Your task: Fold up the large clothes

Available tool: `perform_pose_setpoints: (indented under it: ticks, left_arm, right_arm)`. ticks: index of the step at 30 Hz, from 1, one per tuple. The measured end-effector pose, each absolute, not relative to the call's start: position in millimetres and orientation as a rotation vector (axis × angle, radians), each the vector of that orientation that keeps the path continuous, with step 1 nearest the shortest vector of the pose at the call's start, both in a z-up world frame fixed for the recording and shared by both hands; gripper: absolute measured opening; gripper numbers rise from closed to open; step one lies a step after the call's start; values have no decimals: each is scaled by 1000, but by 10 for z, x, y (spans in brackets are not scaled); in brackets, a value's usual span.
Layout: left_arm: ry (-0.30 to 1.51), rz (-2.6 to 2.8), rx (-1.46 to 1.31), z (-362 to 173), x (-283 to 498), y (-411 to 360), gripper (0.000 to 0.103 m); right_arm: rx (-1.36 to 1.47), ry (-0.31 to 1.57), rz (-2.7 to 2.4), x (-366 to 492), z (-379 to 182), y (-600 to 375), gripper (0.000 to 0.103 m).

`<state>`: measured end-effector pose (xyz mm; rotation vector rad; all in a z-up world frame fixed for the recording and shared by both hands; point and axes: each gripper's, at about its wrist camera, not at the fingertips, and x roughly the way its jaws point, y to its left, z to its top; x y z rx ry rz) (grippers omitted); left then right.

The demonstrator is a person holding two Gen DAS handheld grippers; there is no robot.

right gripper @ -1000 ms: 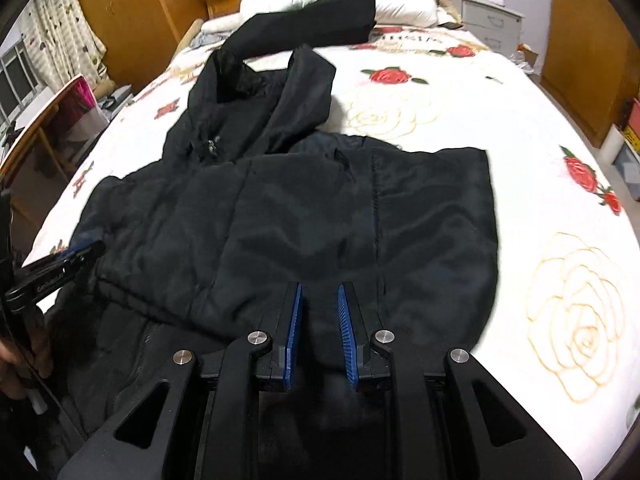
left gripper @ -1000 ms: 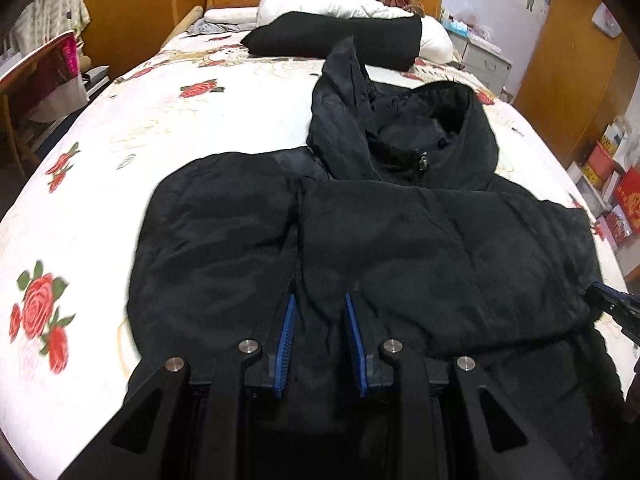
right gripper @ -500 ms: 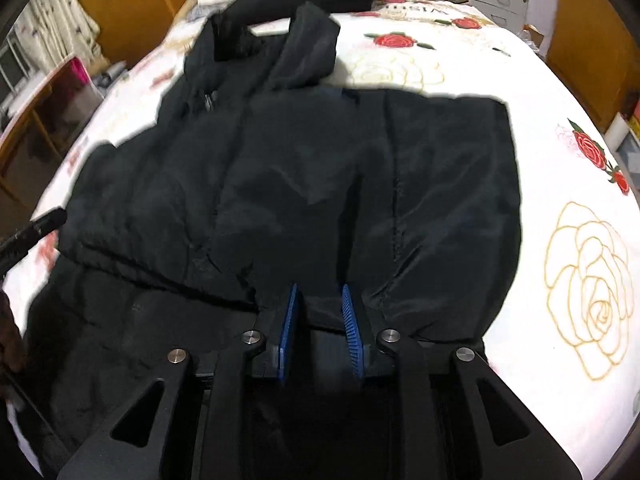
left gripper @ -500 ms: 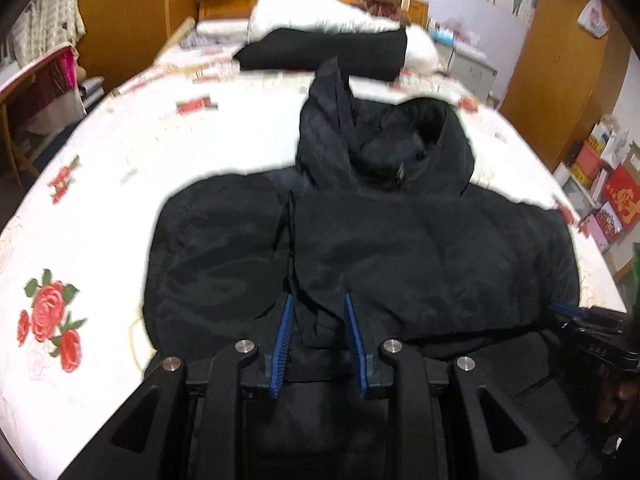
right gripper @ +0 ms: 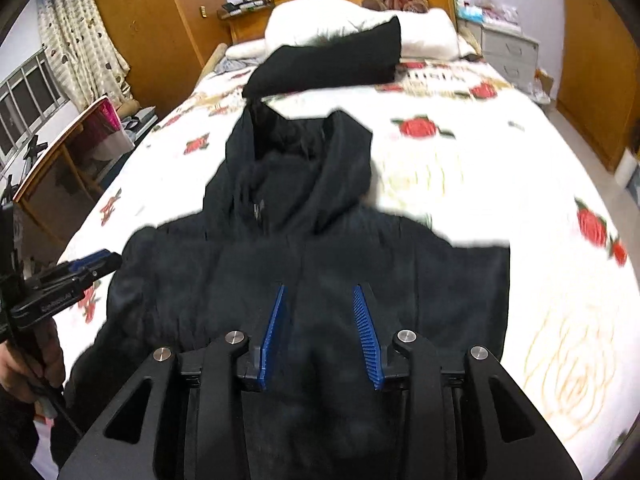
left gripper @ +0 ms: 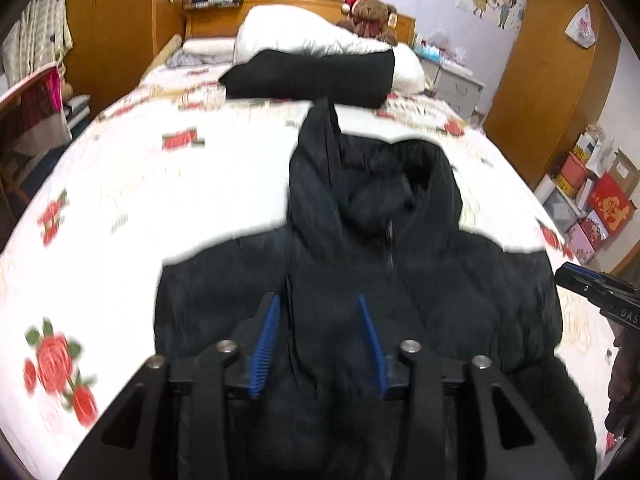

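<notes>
A large black hooded jacket (left gripper: 400, 280) lies on the rose-print bed, hood pointing toward the headboard; it also shows in the right wrist view (right gripper: 280, 248). Its lower part is folded up over the body. My left gripper (left gripper: 318, 304) hovers over the jacket's left half with its blue pads (left gripper: 266, 336) spread and nothing between them. My right gripper (right gripper: 318, 294) hovers over the jacket's right half, pads (right gripper: 366, 336) spread, empty. Each gripper shows at the edge of the other's view: the right one (left gripper: 592, 288) and the left one (right gripper: 80, 268).
A folded black garment (left gripper: 312, 76) lies across a white pillow (left gripper: 280, 32) by the headboard, with a teddy bear (left gripper: 372, 12) behind. The white rose-print bedsheet (left gripper: 160, 184) surrounds the jacket. A wooden desk (right gripper: 60, 168) stands left, wardrobes and boxes (left gripper: 592, 196) right.
Both grippers have opened wider and let go of the jacket's hem, which now lies folded up over the body. Both have drawn back and up from the jacket.
</notes>
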<state>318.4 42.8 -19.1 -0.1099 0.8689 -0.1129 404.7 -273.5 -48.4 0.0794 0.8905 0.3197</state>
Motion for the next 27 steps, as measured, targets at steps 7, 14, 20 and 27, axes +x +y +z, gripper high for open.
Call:
perform_pose_setpoints:
  ticks: [7, 14, 20, 27]
  left_arm:
    - [818, -101, -77, 16, 3918, 434, 54]
    - [871, -98, -55, -241, 4731, 351, 55]
    - [907, -61, -58, -603, 5347, 328, 55]
    - [887, -80, -50, -748, 5848, 175, 29]
  right_arm:
    - [56, 867, 329, 4743, -339, -2546, 36]
    - [83, 905, 303, 5419, -559, -2540, 42]
    - [91, 916, 273, 6027, -759, -2528, 43]
    - [47, 927, 281, 6488, -893, -2438, 42]
